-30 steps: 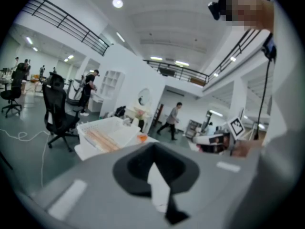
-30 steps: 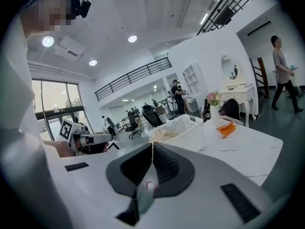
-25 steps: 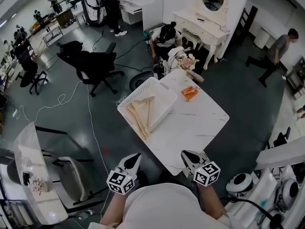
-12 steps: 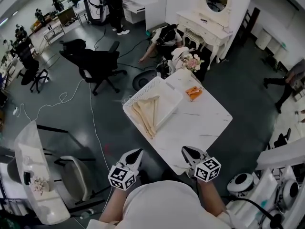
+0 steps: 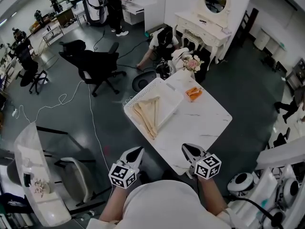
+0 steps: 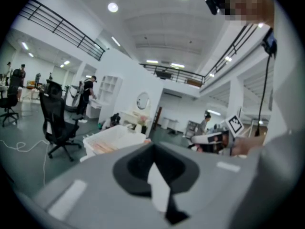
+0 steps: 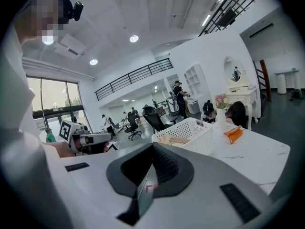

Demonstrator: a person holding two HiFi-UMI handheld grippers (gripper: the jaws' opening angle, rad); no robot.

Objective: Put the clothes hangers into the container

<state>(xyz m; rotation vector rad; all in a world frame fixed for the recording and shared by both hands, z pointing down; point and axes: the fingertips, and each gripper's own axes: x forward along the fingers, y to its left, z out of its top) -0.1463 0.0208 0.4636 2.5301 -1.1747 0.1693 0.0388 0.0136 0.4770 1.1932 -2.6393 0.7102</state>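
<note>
Both my tools are closed and empty. My left gripper (image 5: 137,150) and my right gripper (image 5: 187,149) sit side by side with jaws pressed together, one at each side of the near corner of the white marble table (image 5: 202,123). That corner is partly covered by my right gripper and my own body. Ahead of both tools, and to the left of my right gripper's line, the white perforated basket (image 5: 141,90) lies along the table's left edge. The wooden clothes hangers (image 5: 147,112) lie inside it, overlapping in a pale stack, so I cannot count them. In the right gripper view only their upper parts show above the rim. Farther ahead and right of the basket, a small orange thing (image 5: 193,93) rests on the tabletop, too small for me to identify. Beyond it, at the far corner, stands a vase of pink flowers (image 5: 190,62).
</note>
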